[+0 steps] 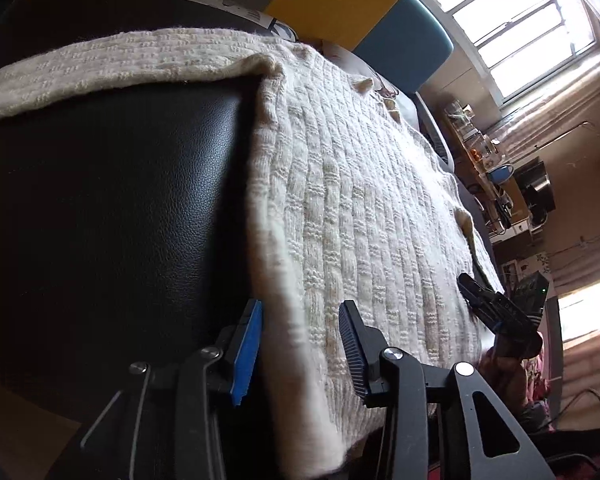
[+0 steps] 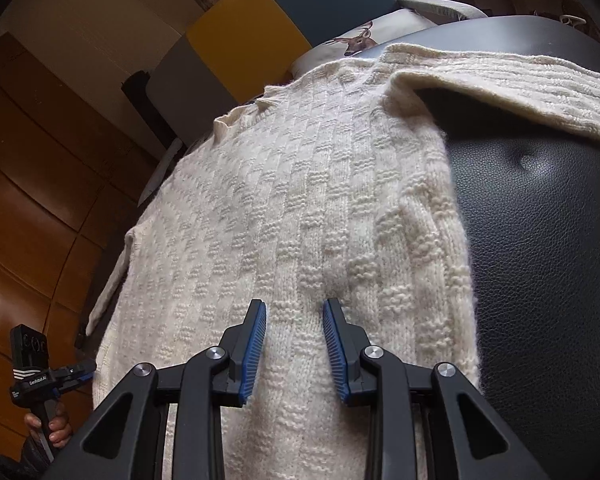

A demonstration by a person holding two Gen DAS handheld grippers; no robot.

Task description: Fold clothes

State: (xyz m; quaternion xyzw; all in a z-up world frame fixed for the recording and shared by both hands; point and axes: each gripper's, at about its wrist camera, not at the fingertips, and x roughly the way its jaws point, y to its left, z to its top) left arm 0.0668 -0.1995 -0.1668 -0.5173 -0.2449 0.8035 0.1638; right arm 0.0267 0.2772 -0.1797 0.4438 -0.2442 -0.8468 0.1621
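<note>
sweater [image 2: 300, 208] lies flat beneath the open right gripper [image 2: 294, 312].

Cream basketweave-knit sweater [image 2: 300, 208]; black leather seat [image 2: 548, 240]; blue finger pads [image 2: 256, 344].

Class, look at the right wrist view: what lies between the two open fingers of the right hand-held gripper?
Only the cream knit sweater shows between the fingers of the right hand-held gripper, whose jaws stand open over the knit. The right wrist view shows this.

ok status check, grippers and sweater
Left gripper open at sweater's side edge. Right gripper open over its body. Sleeves unfolded. Nothing in the way.
</note>
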